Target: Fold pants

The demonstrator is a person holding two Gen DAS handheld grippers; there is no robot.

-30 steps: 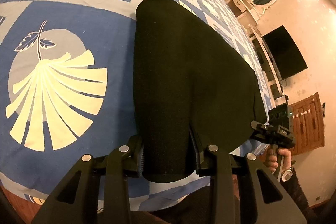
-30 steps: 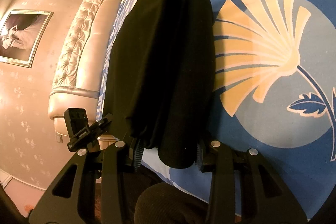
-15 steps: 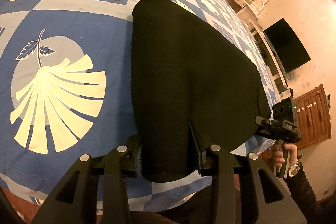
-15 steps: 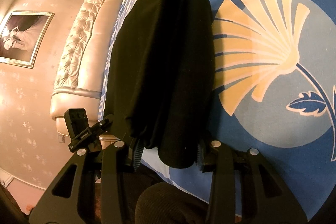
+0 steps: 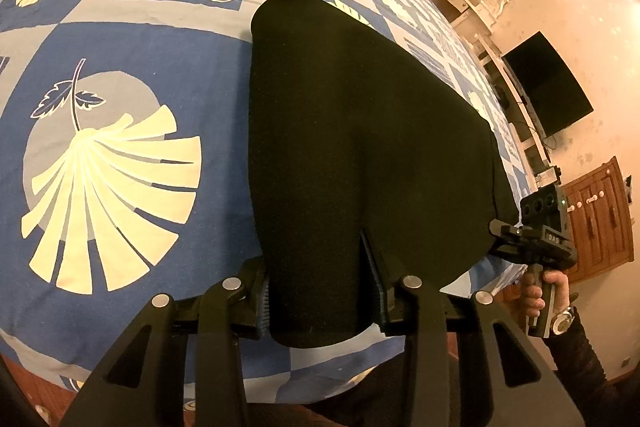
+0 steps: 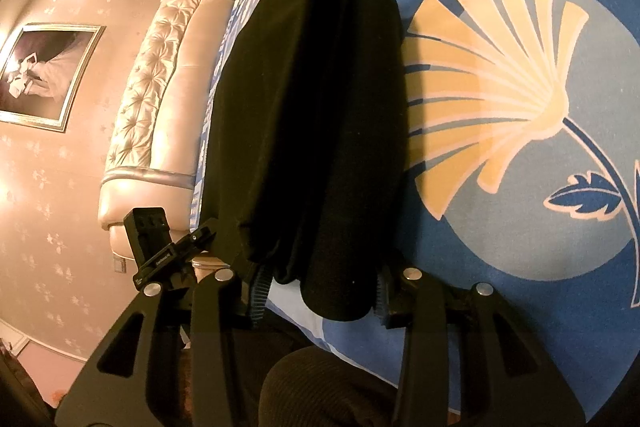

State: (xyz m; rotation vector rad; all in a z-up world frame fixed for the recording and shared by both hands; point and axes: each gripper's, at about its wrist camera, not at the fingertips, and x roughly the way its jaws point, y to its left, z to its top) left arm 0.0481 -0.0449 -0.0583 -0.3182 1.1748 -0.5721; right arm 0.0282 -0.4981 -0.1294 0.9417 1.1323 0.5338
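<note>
The black pants (image 5: 360, 147) lie folded on the blue patterned bedspread (image 5: 120, 75), near its front edge. My left gripper (image 5: 322, 291) is shut on the near left corner of the pants. My right gripper (image 6: 316, 287) is shut on the near right corner; the pants (image 6: 312, 115) show there as stacked thick layers. The right gripper also shows in the left wrist view (image 5: 536, 239), at the far right edge of the pants. The left gripper shows in the right wrist view (image 6: 160, 247).
A tufted cream headboard (image 6: 160, 99) stands at the left end of the bed. A black TV (image 5: 548, 91) and a wooden cabinet (image 5: 600, 223) stand by the right wall. The bed's front edge runs just under both grippers.
The pants and both grippers have shifted only slightly; the held fabric edge has settled a little lower toward the bedspread. Both grips are unchanged.
</note>
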